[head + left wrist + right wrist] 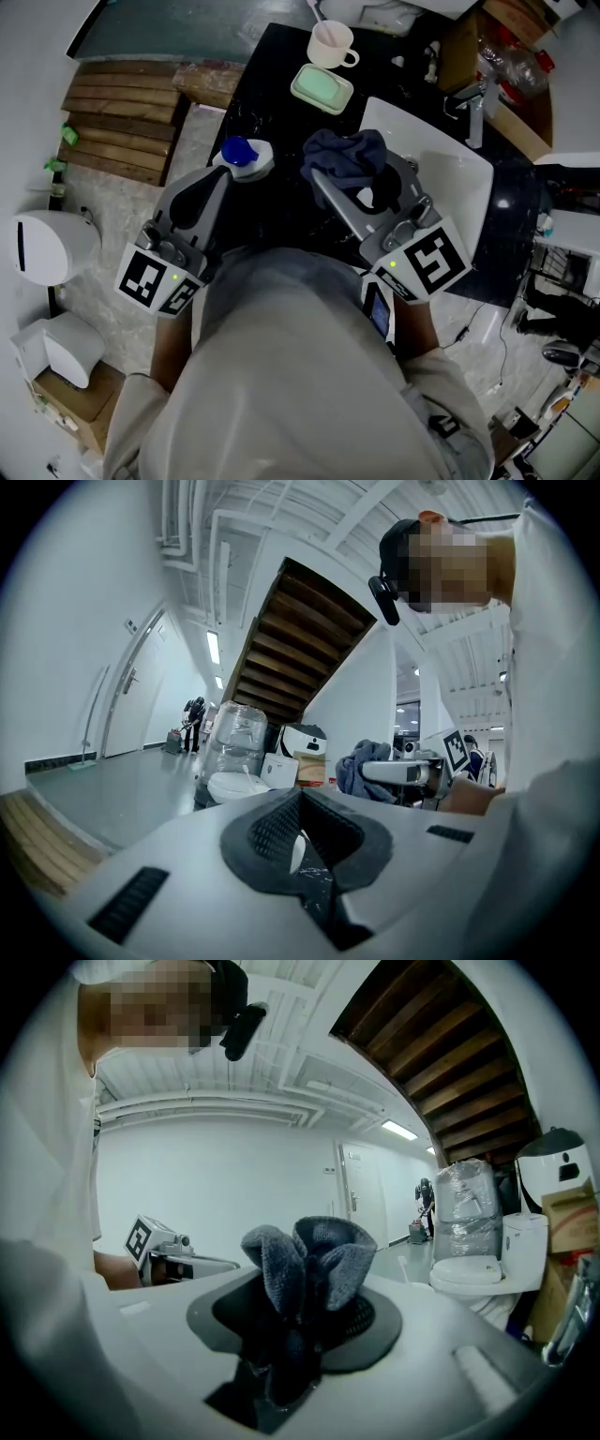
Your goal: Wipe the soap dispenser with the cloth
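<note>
Gripping a bunched dark cloth (345, 150), the right tongs (354, 173) hold it over the dark surface (272, 103), beside the white sink (450, 169). The left tongs (223, 176) are closed, tips just beside the blue-capped dispenser (244, 156), which stands at the surface's left edge, apart from the cloth.

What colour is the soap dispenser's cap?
Blue; the cap shows best in the head view.

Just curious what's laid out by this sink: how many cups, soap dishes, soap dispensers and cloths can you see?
Cup: 1
Soap dish: 1
Soap dispenser: 1
Cloth: 1
Total: 4
</note>
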The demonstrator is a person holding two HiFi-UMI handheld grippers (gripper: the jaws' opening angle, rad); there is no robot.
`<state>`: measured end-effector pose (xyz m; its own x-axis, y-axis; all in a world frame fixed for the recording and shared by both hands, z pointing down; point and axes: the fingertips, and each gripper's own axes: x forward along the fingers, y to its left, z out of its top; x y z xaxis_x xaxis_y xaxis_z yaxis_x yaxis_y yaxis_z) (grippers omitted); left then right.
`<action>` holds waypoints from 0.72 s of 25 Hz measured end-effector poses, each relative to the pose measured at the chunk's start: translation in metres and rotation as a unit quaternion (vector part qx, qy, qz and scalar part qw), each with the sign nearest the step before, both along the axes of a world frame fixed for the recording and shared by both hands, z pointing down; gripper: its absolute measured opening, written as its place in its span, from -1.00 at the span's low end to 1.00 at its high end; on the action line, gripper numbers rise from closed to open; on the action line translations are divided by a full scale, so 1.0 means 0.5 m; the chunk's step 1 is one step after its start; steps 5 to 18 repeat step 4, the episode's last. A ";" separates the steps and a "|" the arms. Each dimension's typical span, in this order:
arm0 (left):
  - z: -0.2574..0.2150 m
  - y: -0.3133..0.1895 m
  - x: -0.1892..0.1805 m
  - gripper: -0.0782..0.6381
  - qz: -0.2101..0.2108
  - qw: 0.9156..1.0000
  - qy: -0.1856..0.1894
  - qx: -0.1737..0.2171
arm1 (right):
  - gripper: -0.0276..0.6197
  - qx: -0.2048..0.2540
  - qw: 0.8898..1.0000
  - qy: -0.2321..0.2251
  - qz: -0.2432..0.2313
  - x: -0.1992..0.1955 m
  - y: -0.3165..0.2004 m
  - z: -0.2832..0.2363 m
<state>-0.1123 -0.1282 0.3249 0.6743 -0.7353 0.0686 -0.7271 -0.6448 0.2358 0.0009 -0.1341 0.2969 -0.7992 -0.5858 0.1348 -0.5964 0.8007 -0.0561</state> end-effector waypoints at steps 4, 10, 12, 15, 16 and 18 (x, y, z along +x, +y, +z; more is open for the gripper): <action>0.002 0.001 0.002 -0.76 0.002 1.000 -0.001 -0.002 | -0.44 -0.009 1.000 -0.006 0.001 0.000 0.002 0.000; 0.002 0.001 0.002 -0.76 0.002 1.000 -0.001 -0.002 | -0.44 -0.009 1.000 -0.006 0.001 0.000 0.002 0.000; 0.002 0.001 0.002 -0.76 0.002 1.000 -0.001 -0.002 | -0.44 -0.009 1.000 -0.006 0.001 0.000 0.002 0.000; 0.002 0.001 0.002 -0.76 0.002 1.000 -0.001 -0.002 | -0.44 -0.009 1.000 -0.006 0.001 0.000 0.002 0.000; 0.002 0.001 0.002 -0.76 0.002 1.000 -0.001 -0.002 | -0.44 -0.009 1.000 -0.006 0.001 0.000 0.002 0.000; 0.002 0.001 0.002 -0.76 0.002 1.000 -0.001 -0.002 | -0.44 -0.009 1.000 -0.006 0.001 0.000 0.002 0.000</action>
